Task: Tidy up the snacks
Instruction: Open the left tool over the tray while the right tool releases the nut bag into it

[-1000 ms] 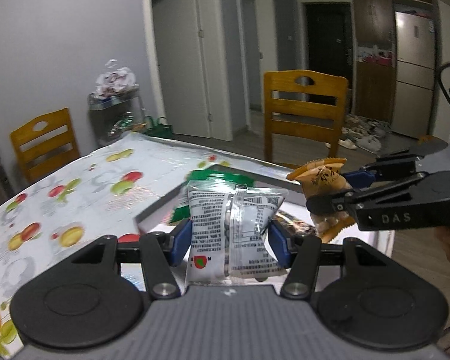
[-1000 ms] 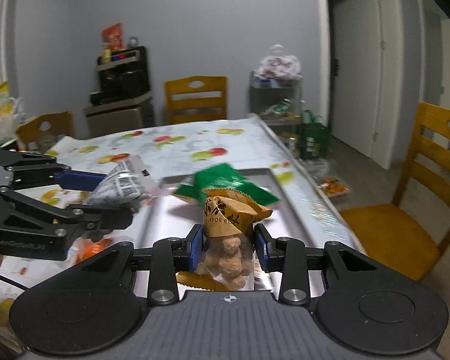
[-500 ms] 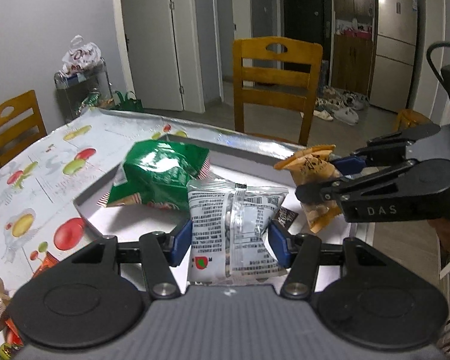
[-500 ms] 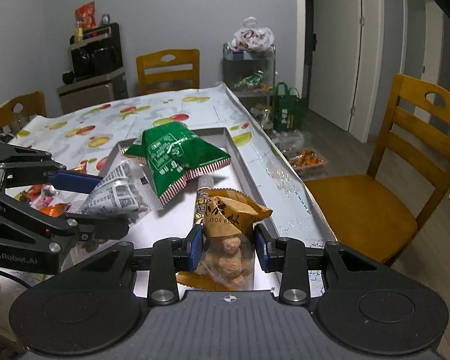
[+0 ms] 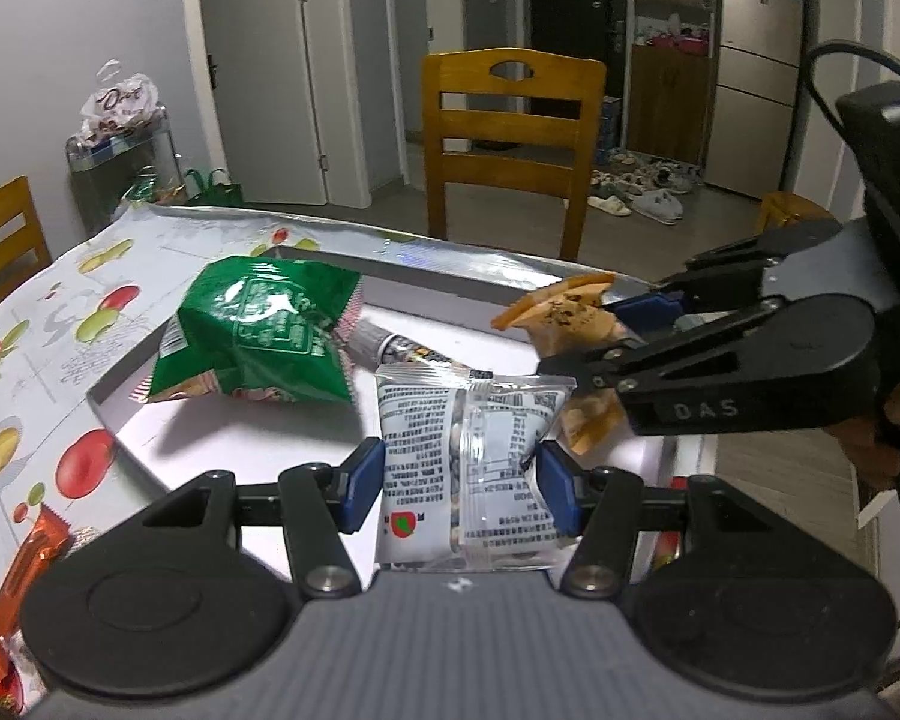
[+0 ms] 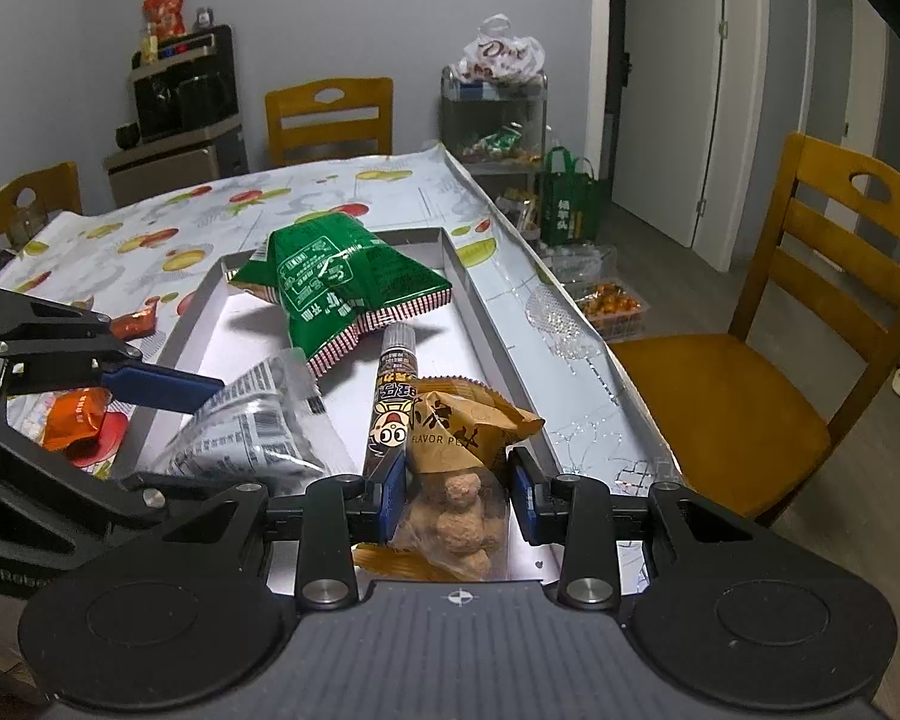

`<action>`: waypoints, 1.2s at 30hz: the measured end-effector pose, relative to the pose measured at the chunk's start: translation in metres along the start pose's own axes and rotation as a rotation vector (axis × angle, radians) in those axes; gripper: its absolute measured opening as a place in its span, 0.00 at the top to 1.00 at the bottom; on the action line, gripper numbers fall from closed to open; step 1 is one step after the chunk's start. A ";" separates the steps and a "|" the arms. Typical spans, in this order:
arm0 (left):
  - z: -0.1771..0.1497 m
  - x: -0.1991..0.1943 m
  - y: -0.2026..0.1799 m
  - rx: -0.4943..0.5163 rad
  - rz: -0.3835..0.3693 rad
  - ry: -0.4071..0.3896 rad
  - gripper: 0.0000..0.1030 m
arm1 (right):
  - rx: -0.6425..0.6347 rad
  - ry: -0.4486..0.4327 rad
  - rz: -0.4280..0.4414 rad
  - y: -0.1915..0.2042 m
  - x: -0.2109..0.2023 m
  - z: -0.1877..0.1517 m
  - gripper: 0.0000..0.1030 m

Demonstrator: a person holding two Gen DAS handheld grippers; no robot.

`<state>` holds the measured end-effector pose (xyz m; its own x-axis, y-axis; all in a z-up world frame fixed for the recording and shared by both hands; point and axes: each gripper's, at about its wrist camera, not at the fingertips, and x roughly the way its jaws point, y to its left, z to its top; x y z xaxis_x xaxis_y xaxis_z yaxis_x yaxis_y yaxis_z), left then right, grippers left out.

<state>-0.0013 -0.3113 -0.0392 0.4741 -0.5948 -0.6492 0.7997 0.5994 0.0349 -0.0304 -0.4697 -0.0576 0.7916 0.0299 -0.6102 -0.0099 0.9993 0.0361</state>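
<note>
A clear white packet [image 5: 471,468] printed with black text is clenched between the blue pads of the left gripper [image 5: 461,483], held just above the near end of a shallow grey tray [image 6: 486,312]. To its right, the right gripper [image 6: 455,495] has its jaws clenched on a tan pouch [image 6: 459,468] of brown, lumpy snacks, also over the tray's near end. In the left view that pouch [image 5: 561,324] hangs from the right gripper [image 5: 618,330], close beside the white packet.

On the tray floor lies a puffy green bag [image 6: 336,285] with a red-and-white striped edge, toward the far end. A thin dark stick pack [image 6: 396,384] with a cartoon face lies lengthwise between the green bag and the tan pouch.

The tray sits on a bench [image 6: 168,222] covered with a fruit-print cloth. Left of the tray, on the cloth, lie small orange wrappers [image 6: 75,414].

A wooden chair [image 6: 810,360] stands to the right of the bench, and another chair [image 6: 327,117] at its far end.
</note>
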 end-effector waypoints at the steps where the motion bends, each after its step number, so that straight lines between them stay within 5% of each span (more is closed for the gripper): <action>1: 0.000 0.000 -0.002 0.005 -0.004 -0.003 0.47 | 0.001 0.000 -0.002 0.000 0.001 0.000 0.64; 27: -0.012 0.011 -0.010 0.061 -0.065 0.011 0.47 | 0.099 0.013 0.027 -0.013 0.004 0.001 0.63; 36: -0.010 0.009 -0.004 0.037 -0.070 -0.003 0.40 | 0.101 0.004 0.019 -0.014 0.002 0.003 0.63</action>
<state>-0.0041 -0.3133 -0.0527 0.4177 -0.6360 -0.6489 0.8438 0.5363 0.0176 -0.0269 -0.4834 -0.0571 0.7896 0.0495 -0.6116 0.0365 0.9912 0.1273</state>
